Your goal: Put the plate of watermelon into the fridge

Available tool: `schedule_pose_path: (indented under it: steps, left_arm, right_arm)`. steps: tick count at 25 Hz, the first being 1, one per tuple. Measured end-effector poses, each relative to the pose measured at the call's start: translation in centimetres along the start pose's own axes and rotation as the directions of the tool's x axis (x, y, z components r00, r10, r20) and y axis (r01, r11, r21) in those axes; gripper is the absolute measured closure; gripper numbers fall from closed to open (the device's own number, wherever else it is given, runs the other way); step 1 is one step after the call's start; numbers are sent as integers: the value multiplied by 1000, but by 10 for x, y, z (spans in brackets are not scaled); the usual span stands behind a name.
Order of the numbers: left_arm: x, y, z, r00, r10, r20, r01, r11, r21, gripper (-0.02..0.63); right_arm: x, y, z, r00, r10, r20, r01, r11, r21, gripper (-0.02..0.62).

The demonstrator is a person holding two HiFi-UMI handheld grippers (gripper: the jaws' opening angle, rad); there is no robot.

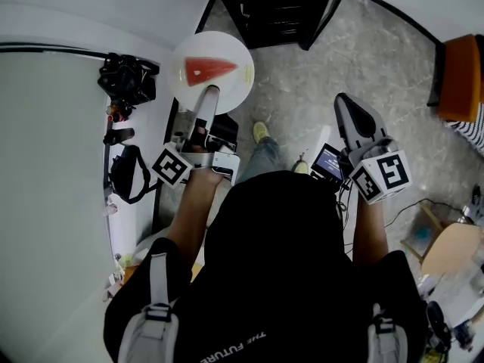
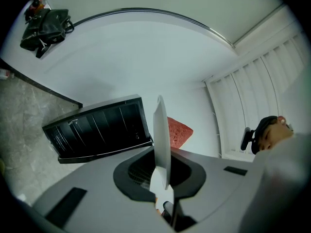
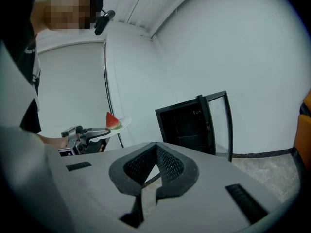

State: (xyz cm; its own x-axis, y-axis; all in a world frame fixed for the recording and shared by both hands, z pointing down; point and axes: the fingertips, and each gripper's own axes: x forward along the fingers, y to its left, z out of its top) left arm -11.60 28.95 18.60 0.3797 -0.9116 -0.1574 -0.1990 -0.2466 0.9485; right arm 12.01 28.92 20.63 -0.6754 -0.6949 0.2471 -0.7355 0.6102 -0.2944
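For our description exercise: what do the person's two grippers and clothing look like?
Both the left gripper and right gripper have grey bodies, black mesh-lined tongs and a cube of black-and-white square markers. The right carries a lit screen. The person wears a black top and grey shoulder straps.

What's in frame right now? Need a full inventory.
round white plate: one, white, rim clamped in the left gripper, not yet in the fridge
triangular watermelon slice: one, red with green rind, on the plate
small black fridge: one, black, on the floor ahead, door open
black bag: one, black, on the tabletop's edge
white tabletop: one, white, left side
orange seat: one, orange, far right
grey stone-patterned floor: one, grey, underfoot
left gripper: one, grey, shut on the plate
right gripper: one, grey, shut, empty, over the floor
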Motion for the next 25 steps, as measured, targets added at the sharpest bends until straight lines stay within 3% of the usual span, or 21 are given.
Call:
schedule_pose_path:
  steps: [25]
  left_arm:
    - [31,36,78,995,-34,-95,35,999,13,577]
  right_arm:
    - [99,24,14,998,-47,-28,46,998,-30,584]
